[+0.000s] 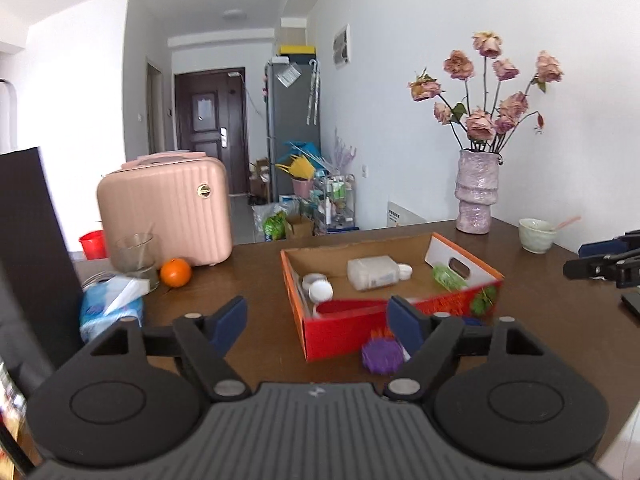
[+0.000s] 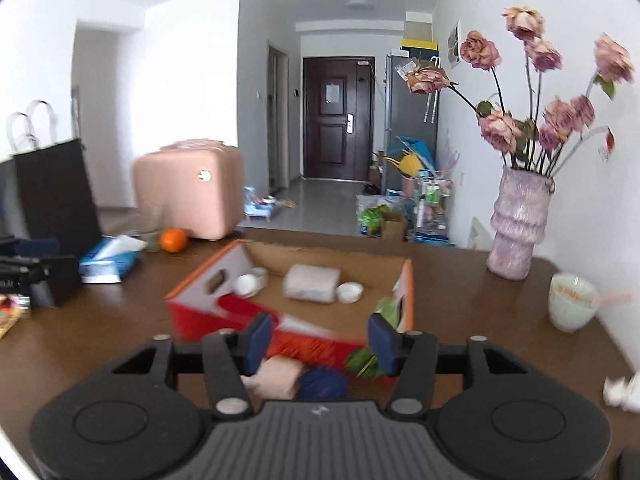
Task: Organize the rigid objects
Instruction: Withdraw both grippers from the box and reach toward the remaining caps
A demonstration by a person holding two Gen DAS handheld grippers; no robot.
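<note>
A: The orange cardboard box (image 1: 394,322) is sitting near the middle of the brown table (image 1: 256,276), open side up. Inside, a white bottle (image 1: 374,274) is lying on its side, with two small white jars (image 1: 318,286) toward the box's left end and a green object (image 1: 448,276) at its right end.

B: What is that green thing?

A: It is blurring too much to name; possibly a small toy, but I cannot tell. A red piece (image 1: 352,306) is also showing against the near wall, half hidden by it.

B: And the tongs?

A: The left gripper (image 1: 316,316) is standing with its blue pads well apart and nothing between them. The right gripper (image 2: 316,338) is also gaping, gripping nothing; the box's near wall is only showing behind the gap.

B: Anything outside the box?

A: A purple spiky ball (image 1: 380,354) is lying on the table just beside the box's near wall, partly covered by the left gripper's finger. In the right wrist view a blue spiky ball (image 2: 322,384) and a pale pink object (image 2: 278,376) are lying there too, both cut off by the gripper body.

B: The far edge?

A: A pink case (image 1: 166,210) and an orange (image 1: 175,272) are sitting toward the far left corner, a vase of dried roses (image 1: 478,192) toward the far right.
</note>
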